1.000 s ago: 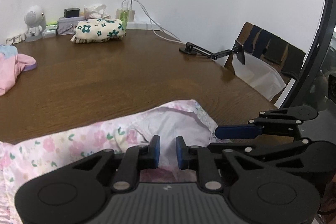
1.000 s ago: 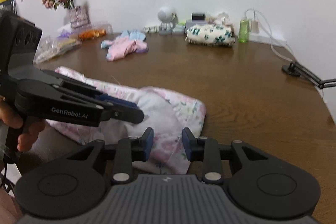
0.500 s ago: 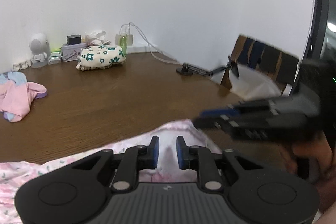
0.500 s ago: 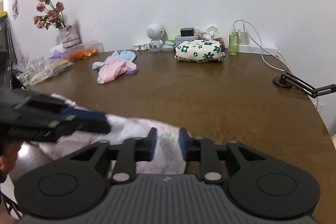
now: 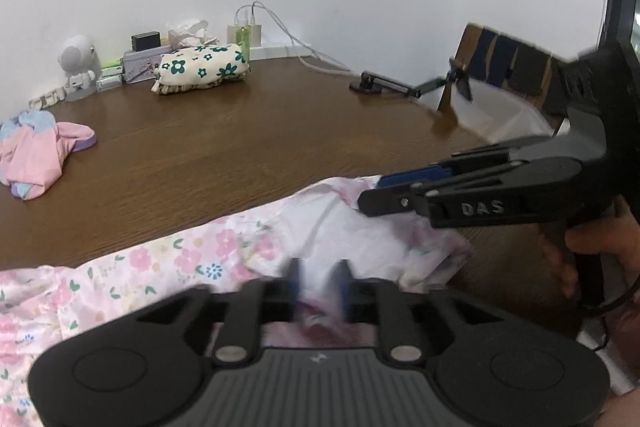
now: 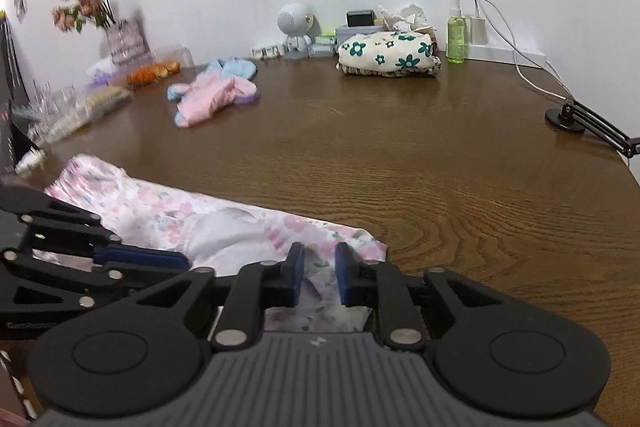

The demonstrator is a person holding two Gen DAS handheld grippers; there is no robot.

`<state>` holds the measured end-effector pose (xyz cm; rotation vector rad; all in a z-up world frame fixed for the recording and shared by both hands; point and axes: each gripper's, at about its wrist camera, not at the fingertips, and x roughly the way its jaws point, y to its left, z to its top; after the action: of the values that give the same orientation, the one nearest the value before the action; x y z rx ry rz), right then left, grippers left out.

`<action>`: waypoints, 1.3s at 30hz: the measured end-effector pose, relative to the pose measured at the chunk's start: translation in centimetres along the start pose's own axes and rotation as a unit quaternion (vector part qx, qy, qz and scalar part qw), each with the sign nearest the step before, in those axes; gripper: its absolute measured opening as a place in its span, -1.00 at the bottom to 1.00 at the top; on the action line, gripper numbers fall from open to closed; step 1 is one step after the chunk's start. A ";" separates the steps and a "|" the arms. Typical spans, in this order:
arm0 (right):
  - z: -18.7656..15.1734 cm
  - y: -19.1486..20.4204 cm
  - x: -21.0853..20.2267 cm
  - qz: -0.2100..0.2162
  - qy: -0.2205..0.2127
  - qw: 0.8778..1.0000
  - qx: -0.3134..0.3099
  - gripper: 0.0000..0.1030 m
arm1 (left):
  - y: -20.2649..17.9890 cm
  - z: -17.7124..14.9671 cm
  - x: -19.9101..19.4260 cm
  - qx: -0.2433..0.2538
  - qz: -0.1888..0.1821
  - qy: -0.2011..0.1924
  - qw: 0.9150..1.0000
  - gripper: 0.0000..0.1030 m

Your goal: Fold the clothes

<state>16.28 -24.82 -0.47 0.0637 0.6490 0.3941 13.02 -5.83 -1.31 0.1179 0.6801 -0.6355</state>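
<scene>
Garment (image 5: 328,227) beneath both tongs (image 5: 318,281), jaws opening.

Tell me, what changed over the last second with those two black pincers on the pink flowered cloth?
Both pincers are opening. The left gripper spreads its jaws, blurred, over the pink flowered garment; the right gripper widens too, cloth between its jaws. The folded cream green-flowered cloth and crumpled pink-and-blue clothing stayed put on the brown wooden table.

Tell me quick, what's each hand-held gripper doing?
Left hand-held gripper: jaws opening, garment between them.
Right hand-held gripper: jaws opening, garment between them.
</scene>
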 end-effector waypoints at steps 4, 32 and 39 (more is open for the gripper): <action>0.4 -0.3 -3.0 0.000 -0.016 1.000 0.018 0.34 | -0.5 0.7 -2.4 -0.029 0.014 -0.038 0.999 0.95; 0.5 -3.9 -4.4 0.025 0.070 0.988 0.137 0.99 | 0.8 2.4 -2.4 -0.158 0.068 0.012 0.985 0.63; 1.5 -4.9 -2.5 0.053 0.108 0.982 0.143 0.73 | 0.8 3.1 0.2 -0.132 0.047 0.044 0.989 -0.19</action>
<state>16.98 -30.25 1.29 0.3346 0.9174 0.4115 15.29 -6.21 0.92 -0.0677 0.8332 -0.4469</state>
